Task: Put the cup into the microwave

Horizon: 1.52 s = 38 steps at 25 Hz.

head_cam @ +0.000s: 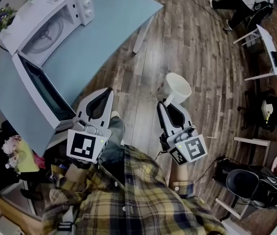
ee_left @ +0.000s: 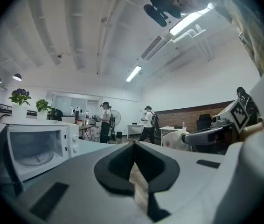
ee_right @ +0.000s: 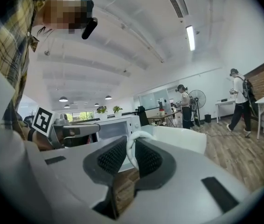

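Note:
A white cup (head_cam: pixel 178 86) hangs over the wooden floor, held by its handle (ee_right: pixel 131 149) in my right gripper (head_cam: pixel 168 103), which is shut on it. The cup's body (ee_right: pixel 181 139) shows just beyond the jaws in the right gripper view. The white microwave (head_cam: pixel 50 26) stands on the blue table (head_cam: pixel 114 18) at upper left, its door (head_cam: pixel 40 94) swung wide open toward me, and the glass turntable (head_cam: pixel 44 35) shows inside. My left gripper (head_cam: pixel 107 91) is shut and empty, close to the open door's edge. The microwave (ee_left: pixel 36 146) also shows at left in the left gripper view.
Two potted plants (head_cam: pixel 4 17) stand on and beside the microwave top. White stands (head_cam: pixel 268 50) and a black chair (head_cam: pixel 246 182) sit on the floor at right. People (ee_left: pixel 105 122) stand far across the room. A cluttered shelf (head_cam: pixel 16 155) lies at lower left.

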Each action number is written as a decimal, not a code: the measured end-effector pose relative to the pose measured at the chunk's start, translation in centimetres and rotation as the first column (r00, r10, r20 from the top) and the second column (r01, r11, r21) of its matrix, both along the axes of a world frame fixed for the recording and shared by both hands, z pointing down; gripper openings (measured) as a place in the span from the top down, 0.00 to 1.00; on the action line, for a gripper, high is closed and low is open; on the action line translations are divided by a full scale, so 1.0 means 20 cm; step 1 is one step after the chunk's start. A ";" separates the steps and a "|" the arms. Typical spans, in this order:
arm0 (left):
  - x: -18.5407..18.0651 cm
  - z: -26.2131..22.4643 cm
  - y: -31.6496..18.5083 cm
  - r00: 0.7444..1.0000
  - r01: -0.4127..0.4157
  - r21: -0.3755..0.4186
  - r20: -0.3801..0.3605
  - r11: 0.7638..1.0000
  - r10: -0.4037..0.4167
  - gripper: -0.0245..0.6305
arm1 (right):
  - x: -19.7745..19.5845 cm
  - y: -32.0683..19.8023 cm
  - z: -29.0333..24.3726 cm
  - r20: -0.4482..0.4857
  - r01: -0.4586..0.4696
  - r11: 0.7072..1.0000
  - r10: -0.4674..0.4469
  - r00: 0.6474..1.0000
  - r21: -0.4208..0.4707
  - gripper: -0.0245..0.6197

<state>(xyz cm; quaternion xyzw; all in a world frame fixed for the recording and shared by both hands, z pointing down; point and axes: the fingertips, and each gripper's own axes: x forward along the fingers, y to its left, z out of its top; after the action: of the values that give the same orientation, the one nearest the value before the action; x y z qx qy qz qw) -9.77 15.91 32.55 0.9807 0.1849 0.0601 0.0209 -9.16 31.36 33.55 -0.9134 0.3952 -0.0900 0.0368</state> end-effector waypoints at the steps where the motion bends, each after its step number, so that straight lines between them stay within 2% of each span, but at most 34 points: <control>1: 0.04 0.00 -0.02 1.000 0.010 -0.004 0.005 1.000 -0.010 0.98 | 0.05 -0.02 0.00 -0.002 0.013 1.000 -0.013 1.000 -0.001 0.87; 7: 0.20 0.03 -0.15 0.995 0.099 -0.012 0.032 0.995 -0.099 0.98 | 0.29 -0.18 0.01 0.009 0.108 0.994 -0.108 0.994 -0.001 0.87; 15: 0.27 0.03 -0.36 0.973 0.229 -0.005 0.028 0.973 -0.229 0.98 | 0.45 -0.43 0.01 0.010 0.245 0.969 -0.245 0.969 0.017 0.87; 19: 0.27 0.02 -0.44 0.953 0.302 0.000 0.028 0.953 -0.302 0.98 | 0.52 -0.60 0.02 0.031 0.351 0.936 -0.352 0.935 0.026 0.87; 23: 0.29 0.05 -0.53 0.917 0.398 -0.009 0.043 0.917 -0.397 0.98 | 0.61 -0.74 0.05 0.034 0.445 0.895 -0.445 0.895 0.021 0.87; 25: 0.31 0.06 -0.59 0.892 0.451 -0.008 0.047 0.892 -0.450 0.98 | 0.67 -0.82 0.07 0.037 0.496 0.868 -0.496 0.867 0.022 0.87; 27: 0.34 0.06 -0.66 0.856 0.516 -0.012 0.047 0.856 -0.515 0.98 | 0.72 -0.91 0.08 0.041 0.560 0.828 -0.561 0.827 0.023 0.87; 31: 0.40 0.08 -0.78 0.767 0.640 0.006 0.053 0.769 -0.639 0.98 | 0.86 -1.12 0.08 0.024 0.690 0.723 -0.691 0.723 0.020 0.87; 35: 0.46 0.08 -0.91 0.668 0.744 0.004 0.053 0.669 -0.743 0.98 | 0.96 -1.29 0.06 0.005 0.788 0.615 -0.788 0.616 0.021 0.87; 38: 0.47 0.04 -1.00 0.602 0.798 0.014 0.001 0.602 -0.798 0.98 | 1.01 -1.36 0.04 -0.006 0.837 0.546 -0.838 0.546 0.030 0.87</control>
<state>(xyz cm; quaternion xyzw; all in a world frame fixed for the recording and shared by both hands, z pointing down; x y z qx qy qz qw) -0.35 -4.06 33.31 0.9602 -0.2722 0.0489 0.0402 11.10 4.08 34.31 -0.6139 0.7836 -0.0951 0.0044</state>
